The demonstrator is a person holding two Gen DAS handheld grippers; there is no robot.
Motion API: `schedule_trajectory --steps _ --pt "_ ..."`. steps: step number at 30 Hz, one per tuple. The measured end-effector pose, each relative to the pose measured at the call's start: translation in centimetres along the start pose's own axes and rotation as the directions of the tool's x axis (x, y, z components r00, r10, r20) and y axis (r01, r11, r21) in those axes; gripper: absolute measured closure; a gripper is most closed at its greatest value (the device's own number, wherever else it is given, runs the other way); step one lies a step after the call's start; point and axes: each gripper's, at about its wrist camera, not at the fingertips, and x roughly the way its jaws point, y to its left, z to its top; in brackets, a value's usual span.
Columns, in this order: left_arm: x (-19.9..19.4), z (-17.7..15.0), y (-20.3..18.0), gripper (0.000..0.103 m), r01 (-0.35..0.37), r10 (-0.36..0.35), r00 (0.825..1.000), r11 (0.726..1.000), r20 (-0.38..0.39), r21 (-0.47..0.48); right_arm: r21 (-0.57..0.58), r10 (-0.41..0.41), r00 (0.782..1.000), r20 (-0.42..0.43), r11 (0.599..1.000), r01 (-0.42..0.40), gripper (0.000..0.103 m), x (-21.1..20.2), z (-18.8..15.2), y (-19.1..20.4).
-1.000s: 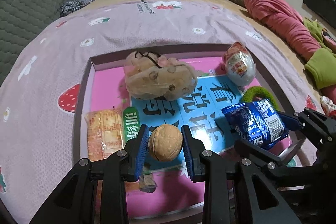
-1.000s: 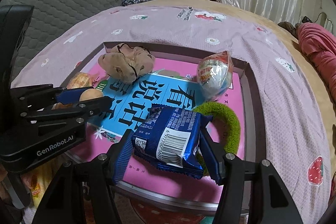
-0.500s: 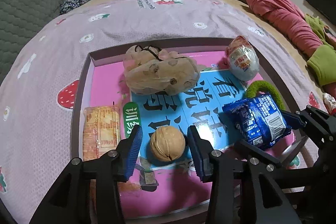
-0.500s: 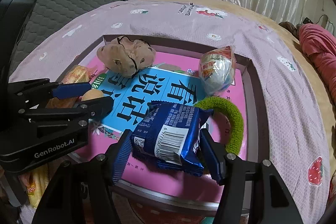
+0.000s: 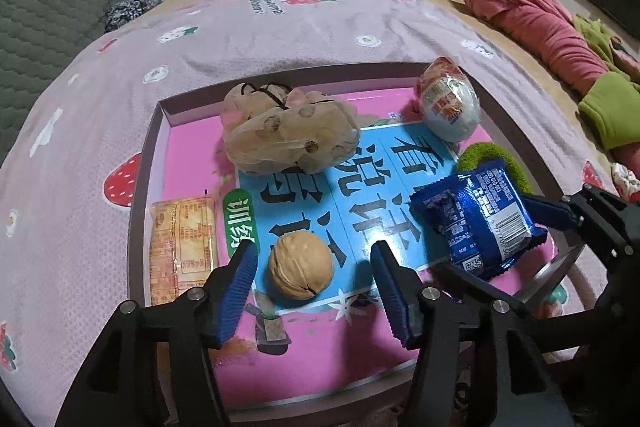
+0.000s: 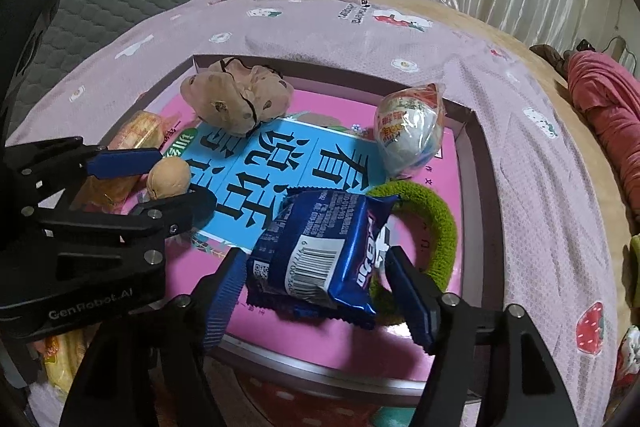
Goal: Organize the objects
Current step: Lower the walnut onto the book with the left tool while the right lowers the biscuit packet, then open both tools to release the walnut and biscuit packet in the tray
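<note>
Two releases are under way at once inside the shallow pink box (image 5: 140, 163) that lies on the bed (image 5: 280, 27). The left hand-held gripper (image 5: 312, 263) is opening; the walnut (image 5: 301, 270) sits on the box floor between its blue pads, touching neither, near the front edge and just beside the biscuit bar (image 5: 182, 247) in the front left corner. The right hand-held gripper (image 6: 316, 283) is also opening around the blue snack packet (image 6: 320, 255), which rests on the floor near the front right corner, partly over the green hair band (image 6: 436, 227); the right pad looks clear of it, while contact on the left side cannot be told.

To finish well, each hand-held gripper should probably spread fully before lifting, then rise straight back along its own line, so a pad does not nudge the round walnut into a roll or drag the crinkly packet.

Compared with a second ago, the left pads, which then pinched the walnut, stand well apart from it, and the walnut rests lower on the blue print. The right pads have widened less, and the packet has settled a little. The cloth scrunchie (image 5: 288, 131) and wrapped egg (image 5: 448, 107) at the back edge are unchanged.
</note>
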Motion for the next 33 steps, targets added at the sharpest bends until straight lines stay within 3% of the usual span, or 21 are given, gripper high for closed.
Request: schedule_trajectory --steps 3,5,11,20,23,33 --pt "-0.1 -0.1 0.0 0.036 0.026 -0.026 1.0 1.0 -0.006 -0.01 -0.012 -0.014 1.0 -0.014 1.0 0.014 0.028 -0.1 0.0 -0.1" --pt "-0.3 -0.1 -0.1 0.027 0.036 -0.036 0.999 0.999 -0.003 -0.011 -0.022 -0.023 1.0 -0.019 1.0 0.023 0.025 -0.3 0.0 -0.1" --pt "-1.6 0.0 -0.3 0.022 0.057 -0.057 0.998 0.998 0.022 -0.02 -0.029 -0.034 0.999 -0.009 0.999 0.034 0.017 -1.4 0.0 -0.3" --pt "-4.0 0.1 -1.0 0.02 0.025 -0.025 0.997 1.0 0.072 -0.005 -0.023 -0.014 1.0 0.014 1.0 0.015 0.016 -2.8 0.2 -0.6" --pt "-4.8 0.3 -0.9 0.016 0.048 -0.047 0.995 0.999 0.089 -0.014 -0.027 -0.023 0.999 0.029 0.999 0.024 0.014 -3.3 0.3 -0.5" --pt "-6.8 0.5 0.3 0.016 0.008 0.0 0.991 0.998 0.136 -0.061 -0.033 -0.04 0.997 0.072 0.999 0.043 0.007 -4.8 0.8 0.0"
